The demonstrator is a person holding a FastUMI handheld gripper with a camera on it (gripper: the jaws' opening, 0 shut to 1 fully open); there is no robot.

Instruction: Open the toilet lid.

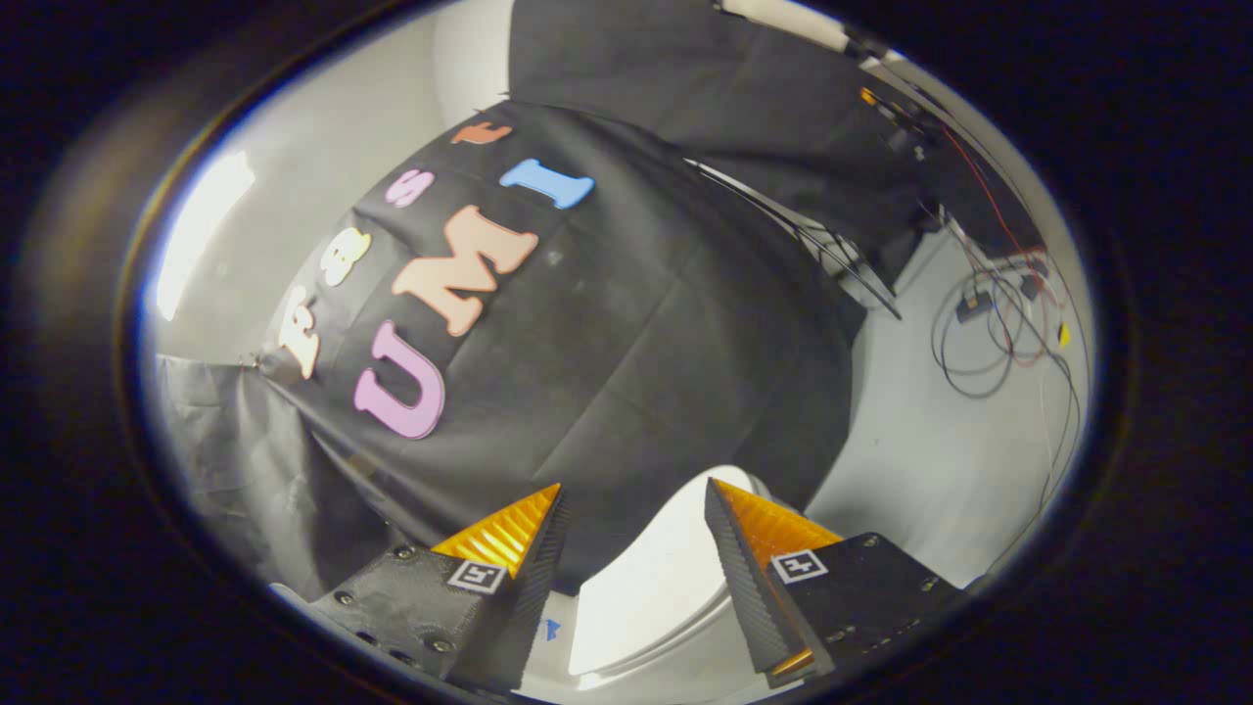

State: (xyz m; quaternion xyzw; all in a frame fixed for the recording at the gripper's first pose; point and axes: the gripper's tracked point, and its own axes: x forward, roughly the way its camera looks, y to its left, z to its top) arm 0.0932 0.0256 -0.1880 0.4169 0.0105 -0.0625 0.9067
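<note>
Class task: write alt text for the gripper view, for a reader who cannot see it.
The gripper is open, its two fingers spread apart, with the white toilet lid seen between and just beyond them, touched by neither. Behind the toilet hangs a black cloth wall, and beyond the right finger, loose cables lie on a pale floor.

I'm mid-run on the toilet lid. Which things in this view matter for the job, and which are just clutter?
Belongs to the job:
- toilet lid, white, seen between the claw's fingers, not gripped
- claw, fingers apart, open

Just lying about:
- cables tangled on the floor beyond the right finger
- black stand legs by the cloth wall
</note>
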